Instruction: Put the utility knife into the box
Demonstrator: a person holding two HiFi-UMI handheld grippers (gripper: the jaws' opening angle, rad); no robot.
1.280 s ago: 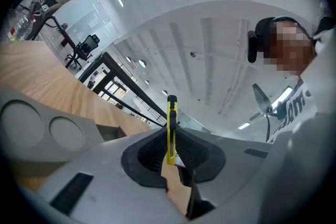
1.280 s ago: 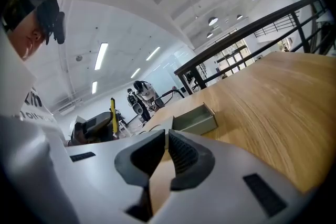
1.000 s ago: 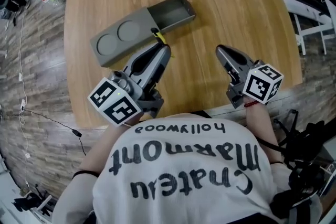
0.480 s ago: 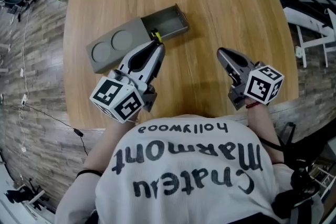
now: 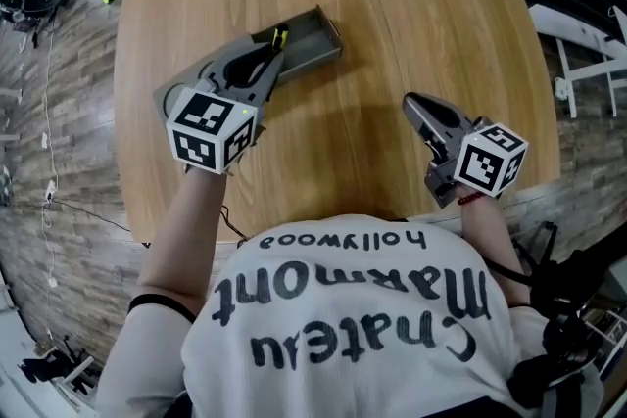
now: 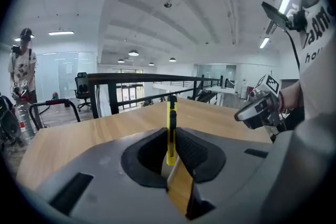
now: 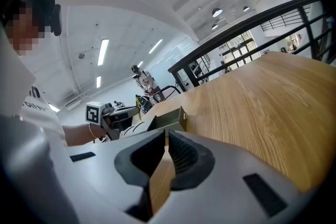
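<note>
My left gripper [image 5: 275, 52] is clamped on the utility knife [image 5: 279, 38]. In the left gripper view the jaws pinch the yellow knife [image 6: 170, 131] by its lower part, and it stands upright between the ribbed pads, with its dark top end poking out past the tips. No gap shows on either side of the handle.

From the head view, the left gripper reaches over the grey box [image 5: 315, 32] on the wooden table [image 5: 431, 5]. The gripper body covers most of the box's closed part. The knife sits at the near edge of the open tray end, at the box's far right. It's probably above the tray rather than in it. I can't tell from this angle whether it touches the box wall.

My right gripper [image 5: 411, 102] holds nothing. In the right gripper view [image 7: 165, 147] the jaws are pressed together, with only a thin slit between the pads and nothing in it. It hangs low over the near-right part of the table, well apart from the box, tips pointing toward the far left. That view shows the box [image 7: 167, 120] straight ahead, open end facing me, with the left gripper [image 7: 116, 115] behind it.

The marker cube [image 5: 208, 131] on the left gripper is near the table's left edge.
</note>
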